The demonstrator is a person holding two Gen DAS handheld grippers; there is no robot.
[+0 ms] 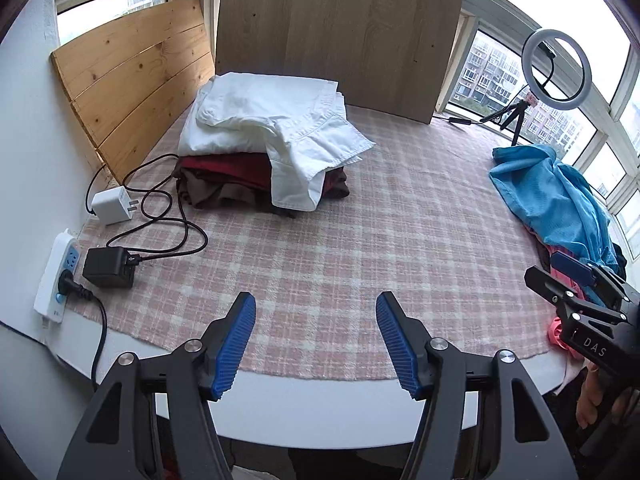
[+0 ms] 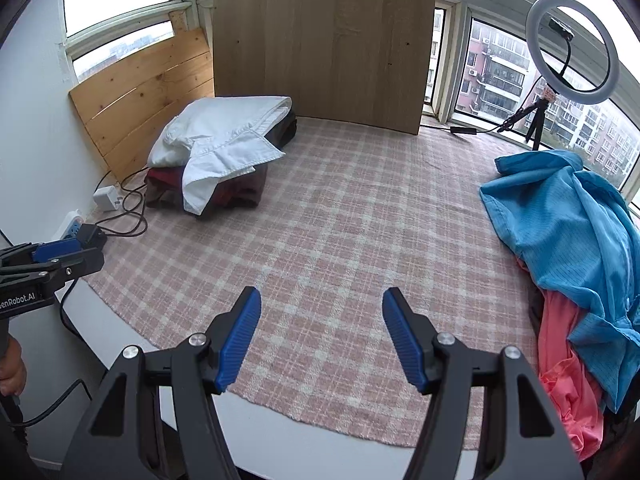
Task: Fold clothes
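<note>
A stack of folded clothes stands at the back left, with a white garment [image 1: 272,128] on top of red and brown ones [image 1: 232,184]; it also shows in the right wrist view [image 2: 216,136]. A heap of unfolded clothes lies at the right edge, a blue garment [image 2: 568,232] over a pink one [image 2: 568,372], and it shows in the left wrist view [image 1: 560,200]. My left gripper [image 1: 316,304] is open and empty above the pink plaid cloth [image 1: 340,248] near the table's front. My right gripper [image 2: 320,300] is open and empty above the plaid cloth [image 2: 320,208].
A power strip [image 1: 56,276], a black adapter [image 1: 108,266], a white charger [image 1: 112,204] and cables lie at the left edge. Wooden boards [image 1: 332,28] lean against the windows behind. A ring light on a tripod [image 2: 568,52] stands at the back right.
</note>
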